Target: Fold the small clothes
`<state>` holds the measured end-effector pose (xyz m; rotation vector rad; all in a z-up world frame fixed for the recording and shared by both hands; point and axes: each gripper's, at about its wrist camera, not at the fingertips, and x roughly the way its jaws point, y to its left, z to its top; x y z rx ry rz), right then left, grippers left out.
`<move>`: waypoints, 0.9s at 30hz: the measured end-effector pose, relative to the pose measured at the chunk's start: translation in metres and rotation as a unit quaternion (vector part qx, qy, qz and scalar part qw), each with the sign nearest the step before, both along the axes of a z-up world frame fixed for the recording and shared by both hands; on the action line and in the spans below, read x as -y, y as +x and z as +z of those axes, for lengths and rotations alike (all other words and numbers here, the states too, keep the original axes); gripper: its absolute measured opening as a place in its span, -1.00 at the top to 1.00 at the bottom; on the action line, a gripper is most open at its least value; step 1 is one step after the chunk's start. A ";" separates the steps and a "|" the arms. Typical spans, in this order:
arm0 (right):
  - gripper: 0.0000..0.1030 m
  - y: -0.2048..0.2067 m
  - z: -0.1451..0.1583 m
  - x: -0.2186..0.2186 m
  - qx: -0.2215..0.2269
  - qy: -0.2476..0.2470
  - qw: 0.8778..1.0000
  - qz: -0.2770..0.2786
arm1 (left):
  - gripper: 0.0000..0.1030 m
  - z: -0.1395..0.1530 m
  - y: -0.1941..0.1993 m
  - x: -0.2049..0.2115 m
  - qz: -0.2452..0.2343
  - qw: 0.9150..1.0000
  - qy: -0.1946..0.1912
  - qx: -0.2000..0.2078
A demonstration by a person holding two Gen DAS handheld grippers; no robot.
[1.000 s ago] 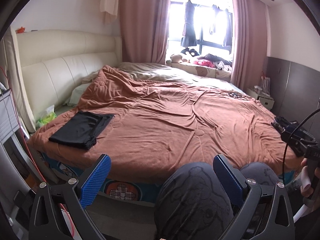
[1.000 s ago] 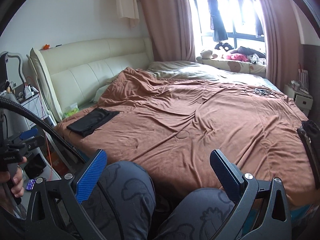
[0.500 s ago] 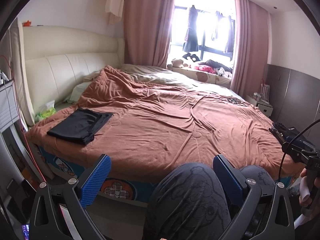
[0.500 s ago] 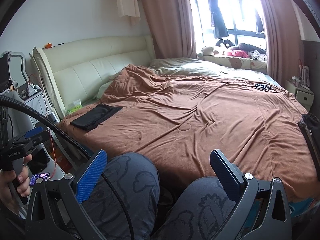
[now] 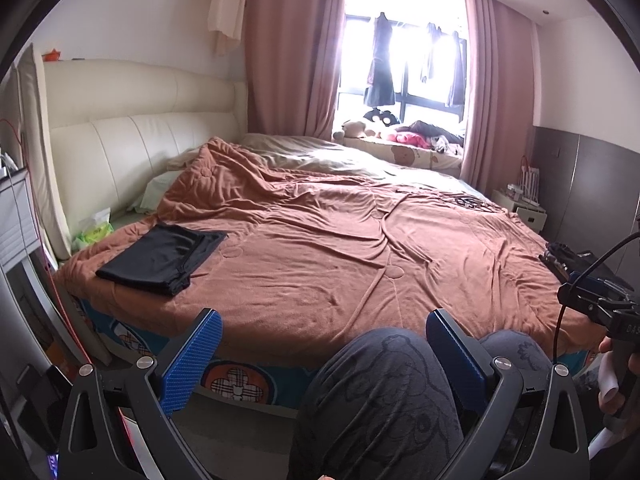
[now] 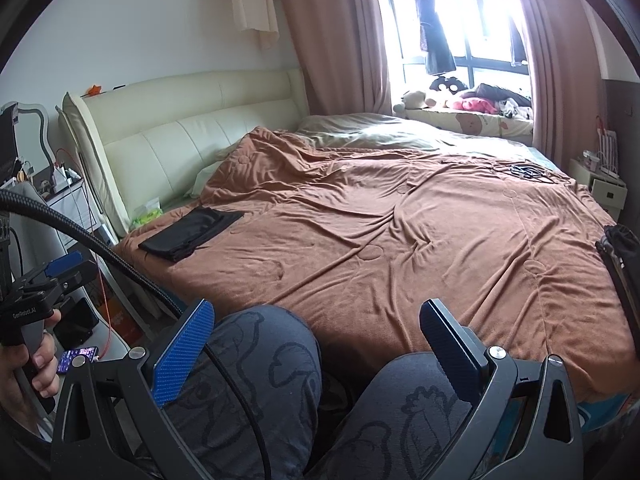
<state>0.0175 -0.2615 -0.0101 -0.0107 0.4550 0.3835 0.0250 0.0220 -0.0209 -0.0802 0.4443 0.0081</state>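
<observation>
A folded black garment (image 5: 162, 258) lies flat on the brown blanket at the bed's near left corner, also seen as the black garment (image 6: 192, 232) in the right wrist view. More dark clothing (image 6: 622, 248) sits at the bed's right edge. My left gripper (image 5: 324, 344) is open and holds nothing, hovering over the person's knee in front of the bed. My right gripper (image 6: 316, 336) is likewise open and holds nothing above the person's knees. Both grippers are well short of the garment.
The brown blanket (image 5: 360, 248) covers a wide bed with a cream headboard (image 5: 132, 148). A person's knees in grey patterned trousers (image 6: 260, 380) fill the foreground. A bedside stand (image 6: 60, 200) is at left, a small cabinet (image 5: 524, 212) at right, a window sill with toys beyond.
Both wrist views have tilted upward and pulled back slightly, so the bed sits lower in frame. Both grippers stay open; the black garment has not moved.
</observation>
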 end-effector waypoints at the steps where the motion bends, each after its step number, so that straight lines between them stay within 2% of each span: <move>1: -1.00 0.000 0.000 0.001 -0.001 0.001 1.000 0.000 | -0.99 0.000 -0.001 0.000 0.001 1.000 0.000 0.001; 27: -1.00 -0.007 0.004 0.000 0.006 0.000 1.000 -0.005 | -0.99 0.009 -0.014 -0.001 0.016 1.000 -0.001 0.019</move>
